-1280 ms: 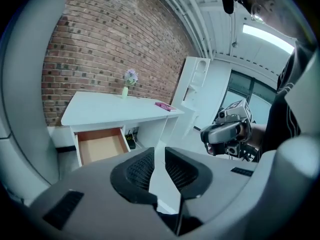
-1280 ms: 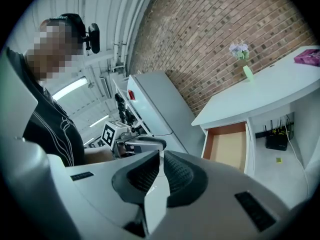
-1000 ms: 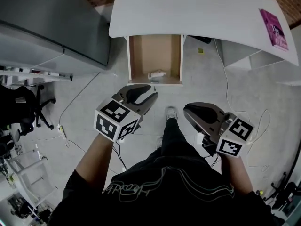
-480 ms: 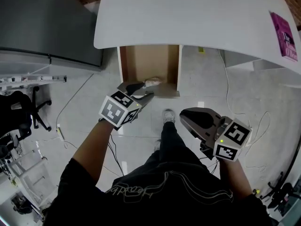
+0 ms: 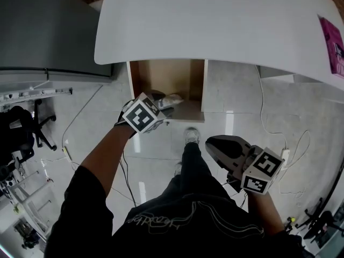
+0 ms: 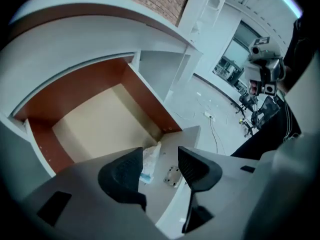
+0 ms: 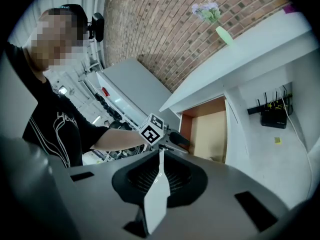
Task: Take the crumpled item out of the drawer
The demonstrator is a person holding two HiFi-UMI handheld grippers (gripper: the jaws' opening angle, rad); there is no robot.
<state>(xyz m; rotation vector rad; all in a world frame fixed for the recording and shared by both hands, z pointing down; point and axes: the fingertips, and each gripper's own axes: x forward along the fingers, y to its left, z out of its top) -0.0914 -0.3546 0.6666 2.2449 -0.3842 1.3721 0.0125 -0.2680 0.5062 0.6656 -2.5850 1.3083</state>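
Hovering at the near end of the open drawer (image 5: 203, 85): left gripper (image 5: 164, 105), jaws spread wide, just now opening further, pinching nothing. Crumpled item (image 5: 173, 99) on the drawer bottom at that near end, just beside one pad (image 6: 122, 171) and partly between the jaws, not pressed. Right gripper (image 5: 214, 143) well apart, near the body on the right, jaws closed together, empty. White desk top (image 5: 215, 20) over the drawer's far end.

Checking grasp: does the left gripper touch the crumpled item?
Cannot tell. Left gripper view: gripper jaws just opened, item partly between them, its edge behind one jaw.
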